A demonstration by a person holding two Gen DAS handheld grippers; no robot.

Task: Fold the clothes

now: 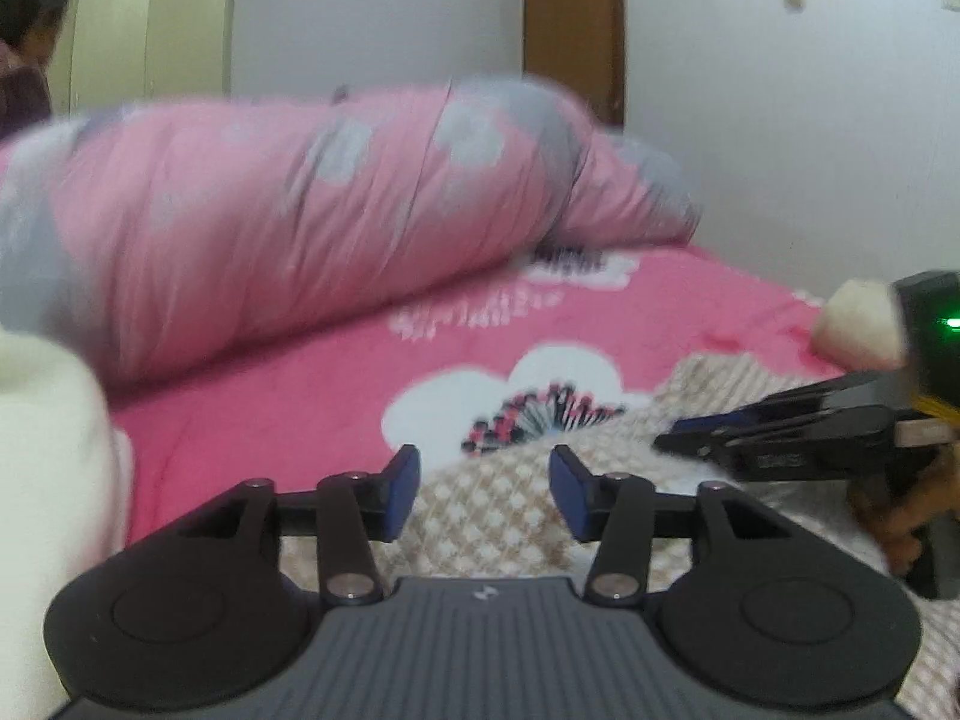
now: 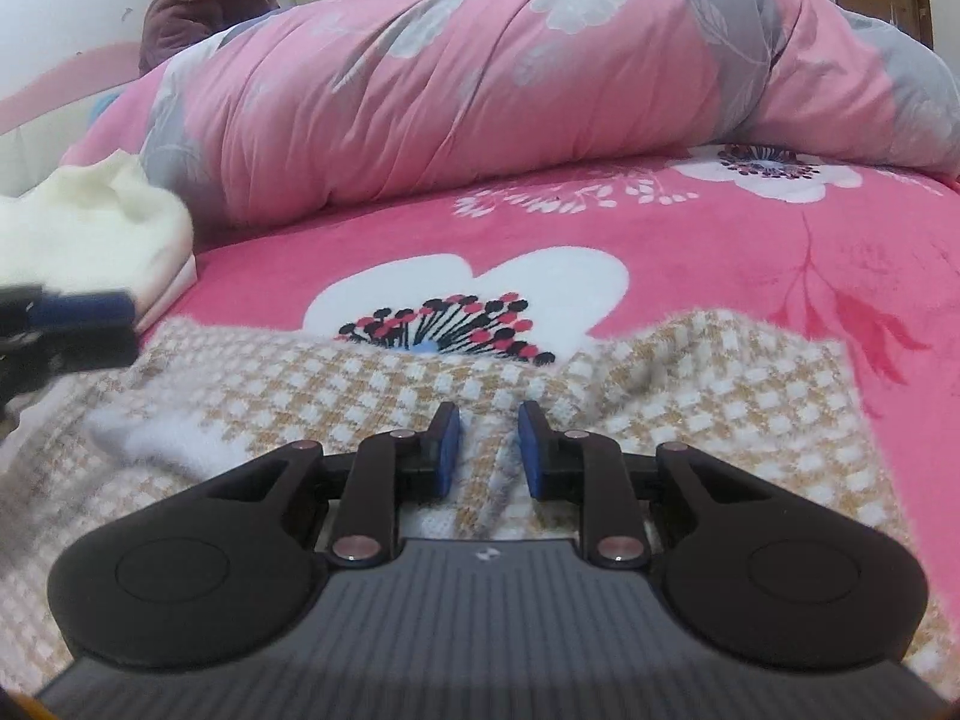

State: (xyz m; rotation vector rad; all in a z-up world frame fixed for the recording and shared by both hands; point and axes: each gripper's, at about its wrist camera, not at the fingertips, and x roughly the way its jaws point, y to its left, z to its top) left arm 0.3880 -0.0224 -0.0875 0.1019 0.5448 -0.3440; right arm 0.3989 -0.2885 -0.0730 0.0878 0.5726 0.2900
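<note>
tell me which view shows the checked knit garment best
Right wrist view: the checked knit garment spreads sharp across the frame, its far edge visible. The left wrist view shows only a blurred patch, partly behind the right gripper.

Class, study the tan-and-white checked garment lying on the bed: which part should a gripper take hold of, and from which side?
Probably the raised fold in the checked garment just ahead of the right gripper, approached from the near edge at a shallow downward angle. Elsewhere the cloth lies flat on the pink blanket, offering the jaws little to pinch.

Garment (image 2: 690, 396) on bed (image 2: 750, 252), rolled quilt (image 2: 480, 78) behind, folded cloth (image 2: 90, 222) left
</note>
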